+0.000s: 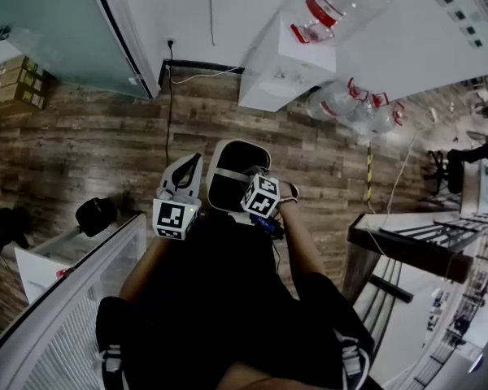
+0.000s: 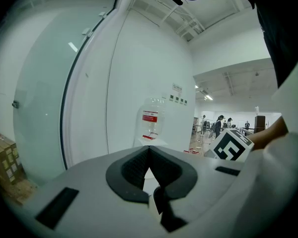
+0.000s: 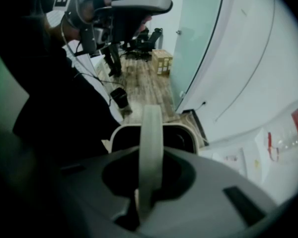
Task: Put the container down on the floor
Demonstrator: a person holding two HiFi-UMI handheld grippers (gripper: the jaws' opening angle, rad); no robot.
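Your right gripper point(image 3: 149, 182) points down. Its jaws are closed on the handle point(image 3: 152, 133) of the container point(image 3: 121, 133). The handle is pale and thin and runs straight up between the jaws. The container is just past it, with a white rim and a dark inside. Beyond it is the wooden floor point(image 3: 139, 81). A small black thing point(image 3: 120, 96) sits there, near your dark clothes on the left. Far off, brown boxes point(image 3: 162, 61) stand beside a glass wall point(image 3: 198, 38). A water bottle point(image 3: 288, 133) shows at the right edge.
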